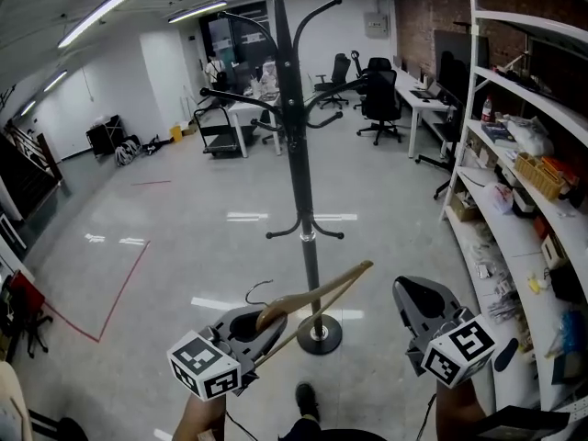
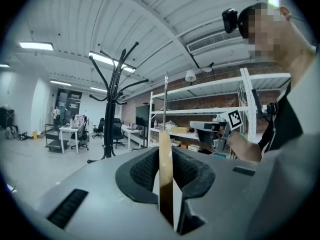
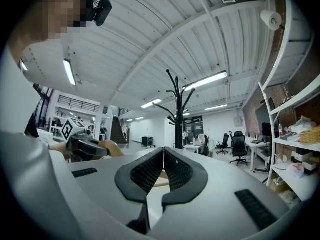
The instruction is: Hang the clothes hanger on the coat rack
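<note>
The black coat rack (image 1: 296,154) stands on the grey floor straight ahead, its curved hooks up high; it also shows as the coat rack (image 2: 112,109) and the coat rack (image 3: 178,111). My left gripper (image 1: 248,324) is shut on a wooden clothes hanger (image 1: 317,297), low and just left of the rack's base. The hanger (image 2: 165,159) sits between the jaws with its metal hook (image 2: 166,96) pointing up. My right gripper (image 1: 418,297) is to the right of the base, shut with nothing in it; its pads (image 3: 150,171) meet.
White shelving (image 1: 524,154) packed with boxes and baskets runs along the right side. Desks and black office chairs (image 1: 378,99) stand far behind the rack. A cart (image 1: 216,131) sits at the back left. Red tape lines (image 1: 119,292) mark the floor on the left.
</note>
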Demonstrator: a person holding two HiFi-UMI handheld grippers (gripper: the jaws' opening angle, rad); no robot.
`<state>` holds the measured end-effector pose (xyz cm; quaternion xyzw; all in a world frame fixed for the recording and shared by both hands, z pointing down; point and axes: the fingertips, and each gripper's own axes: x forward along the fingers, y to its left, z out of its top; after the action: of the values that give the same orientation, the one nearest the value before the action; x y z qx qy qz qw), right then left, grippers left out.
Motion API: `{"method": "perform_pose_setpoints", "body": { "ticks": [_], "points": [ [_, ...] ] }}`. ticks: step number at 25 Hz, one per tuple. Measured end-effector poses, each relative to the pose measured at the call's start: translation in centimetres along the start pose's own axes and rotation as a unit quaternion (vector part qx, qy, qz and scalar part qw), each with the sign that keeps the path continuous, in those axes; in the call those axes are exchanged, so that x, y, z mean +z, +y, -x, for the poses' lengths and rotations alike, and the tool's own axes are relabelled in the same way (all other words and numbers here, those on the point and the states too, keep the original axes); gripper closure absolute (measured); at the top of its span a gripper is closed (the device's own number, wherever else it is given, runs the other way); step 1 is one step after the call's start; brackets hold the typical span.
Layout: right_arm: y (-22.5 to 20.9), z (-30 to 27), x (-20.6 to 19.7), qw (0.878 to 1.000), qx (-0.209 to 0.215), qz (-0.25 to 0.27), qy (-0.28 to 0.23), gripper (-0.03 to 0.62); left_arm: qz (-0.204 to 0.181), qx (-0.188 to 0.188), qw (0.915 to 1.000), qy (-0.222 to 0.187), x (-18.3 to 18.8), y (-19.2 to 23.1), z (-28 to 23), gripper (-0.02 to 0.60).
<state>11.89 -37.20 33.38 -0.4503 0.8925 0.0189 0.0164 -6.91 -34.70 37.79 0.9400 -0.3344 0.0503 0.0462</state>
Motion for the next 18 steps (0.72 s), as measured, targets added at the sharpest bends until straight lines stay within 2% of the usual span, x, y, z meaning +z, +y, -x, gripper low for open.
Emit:
{"method": "perform_pose_setpoints", "body": {
  "ticks": [3,9,14,18],
  "points": [
    [-2.0,-5.6,1.0,1.000,-0.007,0.014,-0.007,0.586,-0.029,-0.036,0.9989,-0.002,2.4,4.9,-3.5,0.528],
    [-4.5,-13.2,3.1,0.999,-0.035,0.021,-0.030,0.586,-0.045,-0.116,0.9920,-0.022,6.7,11.5,-6.8,0.529],
    [-6.8,-15.9,3.3,0.998,-0.051,0.016,-0.025,0.586,-0.042,-0.154,0.9868,-0.025,8.8,14.1,-9.7,0.528],
    [-8.6,-17.8,3.4,0.999,-0.048,0.012,-0.018,0.586,-0.042,-0.165,0.9852,-0.017,10.0,16.1,-12.6,0.529]
  ]
}}
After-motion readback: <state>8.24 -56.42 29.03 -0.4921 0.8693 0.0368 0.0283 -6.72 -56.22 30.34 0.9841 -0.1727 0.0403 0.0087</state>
